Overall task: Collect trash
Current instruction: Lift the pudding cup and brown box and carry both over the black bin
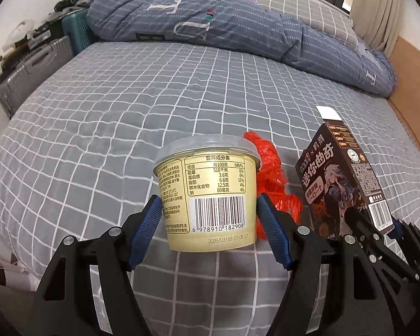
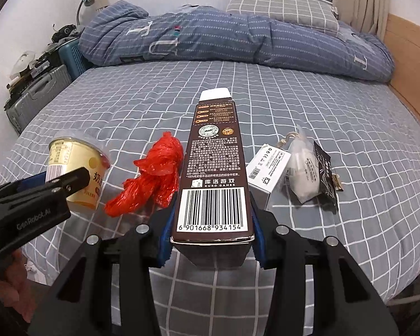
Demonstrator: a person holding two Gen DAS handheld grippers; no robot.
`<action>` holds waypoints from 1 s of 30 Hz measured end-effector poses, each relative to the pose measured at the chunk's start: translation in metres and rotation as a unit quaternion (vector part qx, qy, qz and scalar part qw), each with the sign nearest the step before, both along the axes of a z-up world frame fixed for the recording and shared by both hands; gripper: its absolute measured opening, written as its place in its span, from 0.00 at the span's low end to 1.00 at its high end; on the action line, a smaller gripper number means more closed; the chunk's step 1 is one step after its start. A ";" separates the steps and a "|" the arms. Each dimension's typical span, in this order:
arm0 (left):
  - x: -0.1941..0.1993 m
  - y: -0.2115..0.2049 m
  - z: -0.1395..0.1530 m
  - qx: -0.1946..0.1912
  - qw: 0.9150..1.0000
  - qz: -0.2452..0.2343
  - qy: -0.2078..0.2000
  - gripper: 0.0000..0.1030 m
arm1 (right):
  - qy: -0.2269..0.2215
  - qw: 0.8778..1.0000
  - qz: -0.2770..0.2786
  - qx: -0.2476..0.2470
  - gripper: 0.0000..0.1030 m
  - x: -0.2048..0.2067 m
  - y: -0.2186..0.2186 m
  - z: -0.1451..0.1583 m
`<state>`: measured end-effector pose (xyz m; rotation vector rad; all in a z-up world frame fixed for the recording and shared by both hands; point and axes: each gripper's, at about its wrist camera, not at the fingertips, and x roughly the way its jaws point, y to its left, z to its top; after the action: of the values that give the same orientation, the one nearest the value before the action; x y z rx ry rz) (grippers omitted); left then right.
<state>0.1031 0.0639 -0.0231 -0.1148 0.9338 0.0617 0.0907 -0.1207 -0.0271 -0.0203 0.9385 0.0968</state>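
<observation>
Left gripper pinching yogurt cup, right gripper pinching cookie box, both lifted above bed. Risk: tall box pivots, slips; red bag left behind.

checked bed, blue quilt, grey suitcase

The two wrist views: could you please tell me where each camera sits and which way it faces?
Left wrist: on the left hand-held gripper, looking down its fingers across the bed; it is shut on a cream cup.
Right wrist: on the right hand-held gripper, facing likewise; it is shut on a brown box; a hand shows.
Both share the red bag, cup, box and quilt.
</observation>
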 end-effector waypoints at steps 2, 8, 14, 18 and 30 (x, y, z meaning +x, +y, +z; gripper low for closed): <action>-0.006 -0.001 0.001 -0.001 1.000 -0.002 0.001 0.67 | -0.001 1.000 0.000 0.001 0.41 -0.005 0.000 0.003; -0.027 -0.007 0.002 0.003 1.000 -0.010 -0.002 0.67 | -0.005 1.000 0.002 0.004 0.41 -0.022 0.001 0.010; -0.043 -0.011 0.003 0.005 1.000 -0.018 0.000 0.67 | -0.009 1.000 0.002 0.008 0.41 -0.040 0.003 0.017; -0.054 -0.012 0.005 0.006 1.000 -0.020 -0.001 0.67 | -0.015 1.000 0.007 0.008 0.41 -0.051 0.006 0.024; -0.088 -0.009 0.012 0.008 1.000 -0.025 -0.003 0.67 | -0.024 1.000 0.011 0.011 0.41 -0.086 0.013 0.037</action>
<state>0.0150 0.0553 -0.0106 -0.0769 0.9302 0.0234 0.0050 -0.1079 0.0101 -0.0115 0.8892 0.1259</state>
